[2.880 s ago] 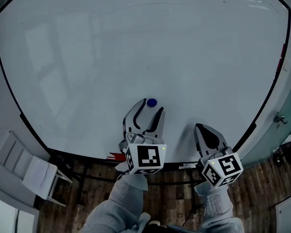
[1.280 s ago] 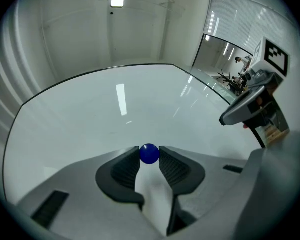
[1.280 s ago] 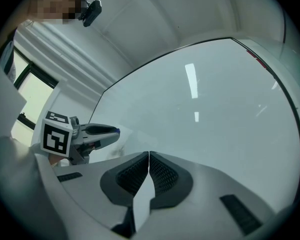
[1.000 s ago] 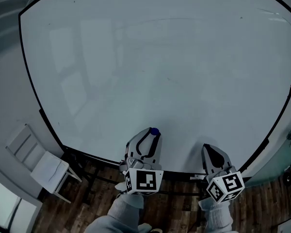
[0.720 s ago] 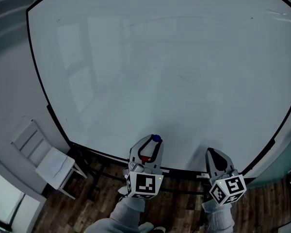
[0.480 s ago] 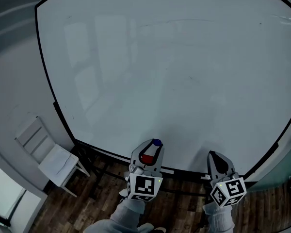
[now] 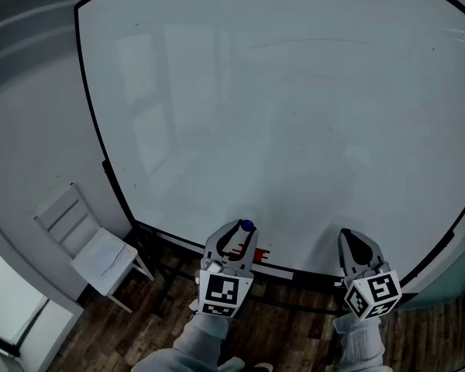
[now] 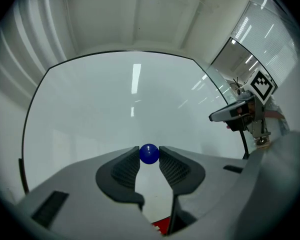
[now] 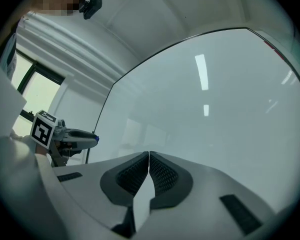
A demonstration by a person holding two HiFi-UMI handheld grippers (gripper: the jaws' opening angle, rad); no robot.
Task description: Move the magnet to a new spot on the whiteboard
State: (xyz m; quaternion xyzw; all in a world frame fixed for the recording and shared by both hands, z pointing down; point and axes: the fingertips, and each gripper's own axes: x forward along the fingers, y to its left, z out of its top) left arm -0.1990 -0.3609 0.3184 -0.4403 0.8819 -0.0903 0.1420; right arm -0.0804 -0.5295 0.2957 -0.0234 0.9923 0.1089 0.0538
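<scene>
A small round blue magnet (image 8: 149,154) sits pinched between the tips of my left gripper (image 8: 149,156), which is shut on it. In the head view the magnet (image 7: 246,226) shows at the tip of the left gripper (image 7: 242,231), low over the whiteboard (image 7: 294,115) near its bottom edge. My right gripper (image 7: 356,242) hangs to the right of it by the same edge, its jaws closed together with nothing between them (image 9: 148,159). The board fills both gripper views (image 8: 115,99) (image 9: 215,109).
A red object (image 7: 260,253) lies on the board's lower ledge just right of the left gripper. A white chair (image 7: 93,246) stands on the wooden floor (image 7: 279,335) at the lower left. The board's black frame (image 7: 101,161) runs down its left side.
The left gripper, still holding the magnet, has come down from the lower board surface to the board's bottom edge. The view has swung so the board sits further right. The right gripper shifted slightly.
</scene>
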